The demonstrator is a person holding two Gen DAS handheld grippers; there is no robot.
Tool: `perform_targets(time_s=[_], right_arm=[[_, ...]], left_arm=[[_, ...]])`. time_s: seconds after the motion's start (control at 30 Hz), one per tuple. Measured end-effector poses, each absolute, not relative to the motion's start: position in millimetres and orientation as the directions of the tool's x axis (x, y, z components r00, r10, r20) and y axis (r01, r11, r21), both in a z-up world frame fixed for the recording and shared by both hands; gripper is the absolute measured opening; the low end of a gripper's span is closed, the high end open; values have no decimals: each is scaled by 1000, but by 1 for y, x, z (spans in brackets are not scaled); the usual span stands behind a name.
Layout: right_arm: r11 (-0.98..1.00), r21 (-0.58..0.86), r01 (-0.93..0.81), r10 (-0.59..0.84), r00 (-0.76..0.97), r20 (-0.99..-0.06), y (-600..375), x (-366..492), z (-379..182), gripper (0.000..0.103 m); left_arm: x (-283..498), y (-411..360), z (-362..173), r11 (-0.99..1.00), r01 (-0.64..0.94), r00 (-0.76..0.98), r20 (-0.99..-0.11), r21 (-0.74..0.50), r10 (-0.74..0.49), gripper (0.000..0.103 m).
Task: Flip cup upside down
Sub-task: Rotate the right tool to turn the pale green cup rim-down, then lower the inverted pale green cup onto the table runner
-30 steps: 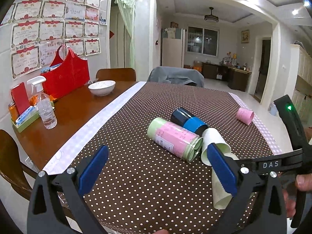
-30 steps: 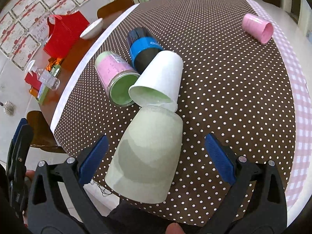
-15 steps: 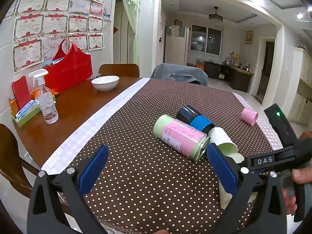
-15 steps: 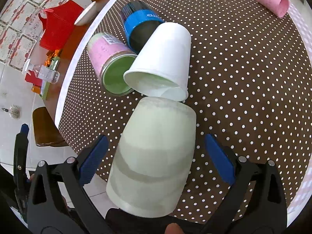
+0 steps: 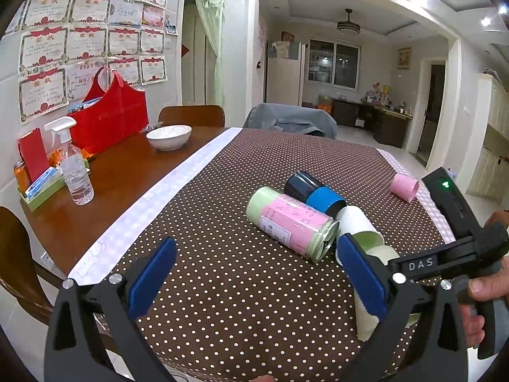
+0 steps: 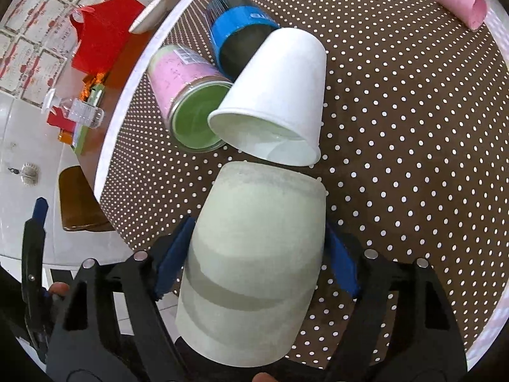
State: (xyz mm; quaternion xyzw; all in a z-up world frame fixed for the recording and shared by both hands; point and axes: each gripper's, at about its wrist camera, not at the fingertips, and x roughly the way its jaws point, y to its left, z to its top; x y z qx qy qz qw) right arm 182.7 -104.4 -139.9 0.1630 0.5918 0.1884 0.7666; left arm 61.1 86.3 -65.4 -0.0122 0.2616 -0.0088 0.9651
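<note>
The right tongs, wide apart half a second ago, have now closed their blue pads onto the pale green frosted cup, which lies on its side on the brown polka-dot surface, just in front of the white paper cup. With that grip made, lifting and turning looks next. The left tongs stay apart, holding nothing.

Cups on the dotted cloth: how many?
3, all on their sides: pale green cup between the right gripper pads, white cup just beyond it, pink cup far right. Canisters may hide more.
</note>
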Motion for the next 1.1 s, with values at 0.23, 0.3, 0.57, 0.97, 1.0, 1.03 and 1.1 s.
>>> perform_targets(time_s=[0.23, 0.3, 0.57, 0.97, 1.0, 1.03, 1.1], right_arm=[[847, 519, -118, 527, 321, -787, -123, 166, -124, 76], [837, 532, -126, 540, 343, -769, -131, 160, -121, 76], [861, 474, -186, 487, 571, -661, -165, 121, -83, 76], [984, 151, -96, 161, 845, -510, -150, 112, -75, 76], [986, 136, -94, 151, 848, -508, -150, 112, -79, 76], [989, 120, -91, 139, 851, -506, -146, 114, -81, 76], [993, 85, -82, 114, 857, -503, -141, 115, -88, 76]], left_arm=[[59, 75, -64, 999, 28, 863, -505, -15, -32, 99], [58, 72, -64, 999, 31, 863, -504, -10, -32, 99], [56, 71, -61, 1000, 25, 866, -499, -10, -26, 99], [56, 64, -60, 999, 31, 869, -495, -4, -29, 99], [56, 64, -60, 1000, 31, 868, -495, -4, -29, 99], [56, 64, -60, 1000, 31, 868, -495, -4, -28, 99], [56, 65, -61, 1000, 29, 868, -496, -6, -28, 99]])
